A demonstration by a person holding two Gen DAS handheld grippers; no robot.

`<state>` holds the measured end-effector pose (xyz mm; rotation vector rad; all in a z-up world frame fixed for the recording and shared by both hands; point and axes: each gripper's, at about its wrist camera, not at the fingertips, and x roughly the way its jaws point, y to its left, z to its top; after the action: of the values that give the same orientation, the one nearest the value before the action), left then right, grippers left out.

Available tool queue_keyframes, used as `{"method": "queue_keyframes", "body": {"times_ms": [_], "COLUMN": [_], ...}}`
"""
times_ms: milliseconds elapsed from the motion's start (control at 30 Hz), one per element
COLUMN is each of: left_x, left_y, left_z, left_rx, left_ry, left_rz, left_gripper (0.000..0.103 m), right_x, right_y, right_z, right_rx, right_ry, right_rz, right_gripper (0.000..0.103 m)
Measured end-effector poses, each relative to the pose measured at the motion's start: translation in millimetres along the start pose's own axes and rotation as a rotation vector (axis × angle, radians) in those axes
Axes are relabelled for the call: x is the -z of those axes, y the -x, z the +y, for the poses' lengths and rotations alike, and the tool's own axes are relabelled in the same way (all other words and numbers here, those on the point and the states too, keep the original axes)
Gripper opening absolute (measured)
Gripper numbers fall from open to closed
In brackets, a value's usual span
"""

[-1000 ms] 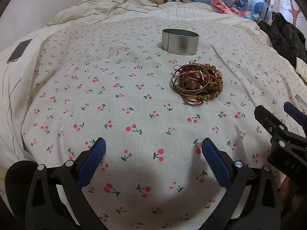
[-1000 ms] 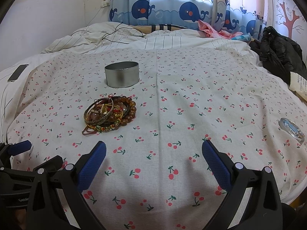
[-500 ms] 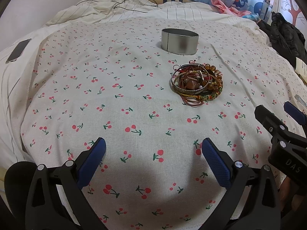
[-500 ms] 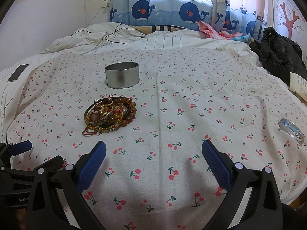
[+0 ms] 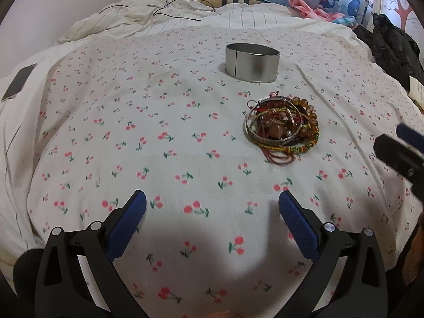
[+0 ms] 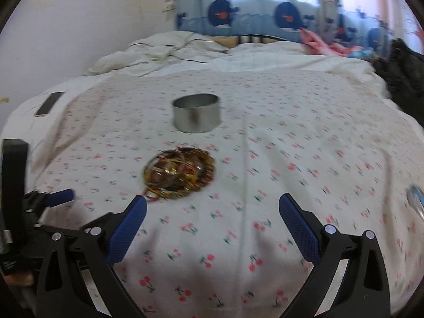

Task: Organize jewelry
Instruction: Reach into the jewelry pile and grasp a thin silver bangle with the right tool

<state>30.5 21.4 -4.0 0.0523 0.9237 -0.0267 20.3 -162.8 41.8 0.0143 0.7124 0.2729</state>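
A pile of bracelets and beaded bangles (image 5: pixel 282 129) lies on the cherry-print cloth (image 5: pixel 159 137), just in front of a round metal tin (image 5: pixel 252 62). In the right wrist view the pile (image 6: pixel 180 176) sits just beyond my right gripper's left fingertip, with the tin (image 6: pixel 196 116) behind it. My left gripper (image 5: pixel 212 214) is open and empty, short of the pile and to its left. My right gripper (image 6: pixel 212 214) is open and empty, and it also shows at the right edge of the left wrist view (image 5: pixel 397 153).
A phone (image 5: pixel 18 84) lies at the cloth's far left. A black cable (image 5: pixel 169 8) runs over the rumpled duvet at the back. Dark clothing (image 5: pixel 392 45) is heaped at the right. A small shiny object (image 6: pixel 416 198) lies on the cloth at right.
My right gripper has moved forward and to the left, so the pile is now closer to its fingers; its view is blurred. My left gripper has shifted slightly.
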Motion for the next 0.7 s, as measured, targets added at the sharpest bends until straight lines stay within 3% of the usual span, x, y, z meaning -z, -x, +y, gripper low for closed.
{"method": "queue_keyframes", "body": {"times_ms": [200, 267, 367, 500, 700], "left_x": [-11.5, -16.3, -24.1, -31.1, -29.4], "left_y": [-14.7, -18.9, -24.6, -32.2, -41.9], "left_z": [2.5, 4.7, 8.2, 11.2, 14.7], "left_rx": [0.033, 0.062, 0.093, 0.105, 0.120], "left_ry": [-0.021, -0.022, -0.020, -0.014, -0.007], "left_rz": [0.003, 0.002, -0.002, -0.002, 0.001], "left_gripper": [0.097, 0.097, 0.097, 0.097, 0.097], "right_x": [-24.6, -31.6, -40.8, -53.3, -58.3], "right_y": [-31.1, -41.5, -56.7, -78.3, -103.0], "right_z": [-1.4, -1.7, -1.6, 1.5, 10.6], "right_rx": [-0.147, -0.209, -0.254, -0.319, -0.353], "right_ry": [0.091, 0.097, 0.097, 0.090, 0.101], "right_rz": [0.082, 0.115, 0.142, 0.185, 0.243], "right_gripper": [0.091, 0.064, 0.048, 0.044, 0.022]}}
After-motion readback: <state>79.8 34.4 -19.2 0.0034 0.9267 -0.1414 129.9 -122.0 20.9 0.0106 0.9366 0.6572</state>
